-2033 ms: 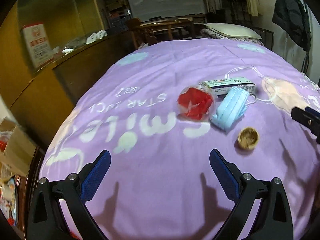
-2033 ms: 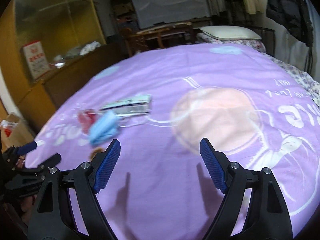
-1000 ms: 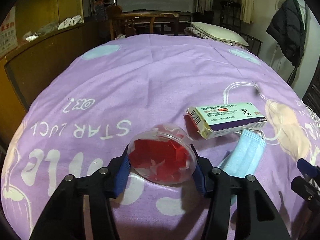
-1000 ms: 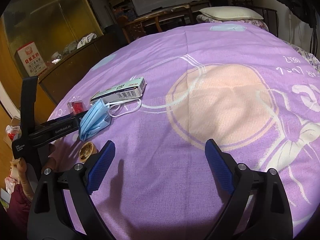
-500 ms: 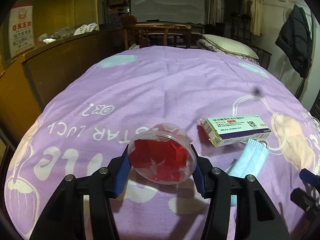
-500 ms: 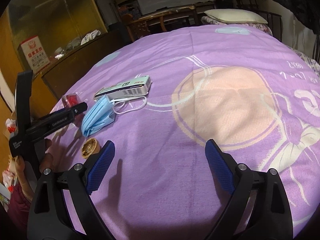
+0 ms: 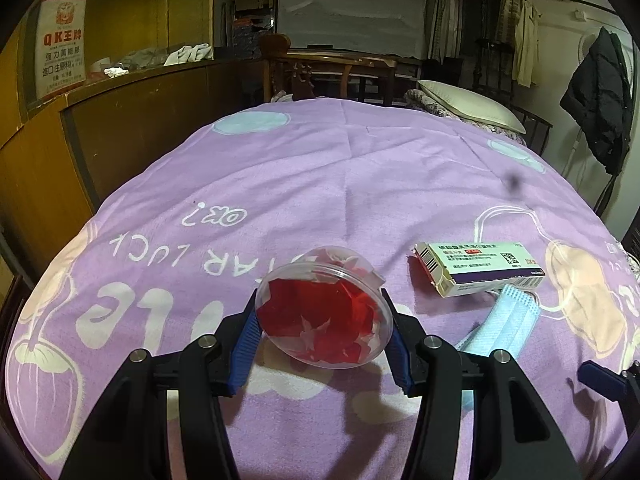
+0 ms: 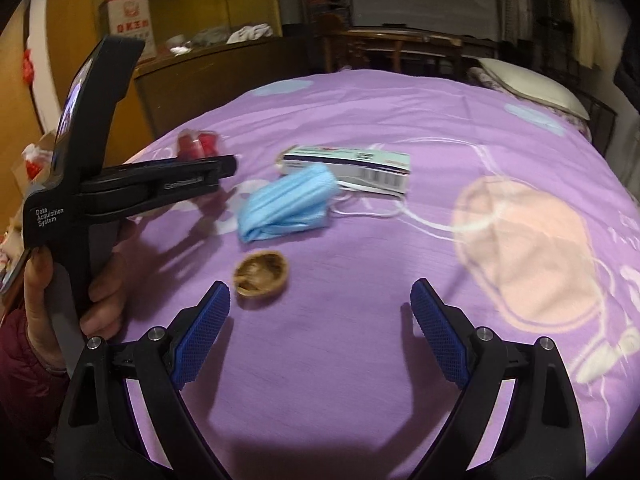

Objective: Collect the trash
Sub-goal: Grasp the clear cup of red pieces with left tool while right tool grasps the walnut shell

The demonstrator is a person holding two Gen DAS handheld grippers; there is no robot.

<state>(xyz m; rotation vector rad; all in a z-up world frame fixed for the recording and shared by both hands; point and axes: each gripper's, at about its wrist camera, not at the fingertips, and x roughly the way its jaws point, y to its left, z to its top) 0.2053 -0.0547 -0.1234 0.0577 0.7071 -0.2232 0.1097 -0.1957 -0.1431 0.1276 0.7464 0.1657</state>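
Observation:
My left gripper (image 7: pixel 322 338) is shut on a clear plastic cup with red scraps (image 7: pixel 324 314) and holds it above the purple bedspread (image 7: pixel 280 184). The cup also shows in the right wrist view (image 8: pixel 198 142) past the left gripper's body. A white medicine box (image 7: pixel 478 268) (image 8: pixel 348 166) and a crumpled blue face mask (image 7: pixel 500 322) (image 8: pixel 286 202) lie on the bedspread. A brown walnut shell half (image 8: pixel 260 274) lies just ahead of my right gripper's left finger. My right gripper (image 8: pixel 322 326) is open and empty above the bedspread.
A wooden cabinet (image 7: pixel 120 128) runs along the left of the bed. A pillow (image 7: pixel 468 110) lies at the far end. A dark jacket (image 7: pixel 600 96) hangs at the right. The person's hand (image 8: pixel 100 280) holds the left gripper.
My left gripper closed on the cup about a second ago and has since lifted it off the bedspread. My right gripper has swung left toward the mask and walnut shell, still open.

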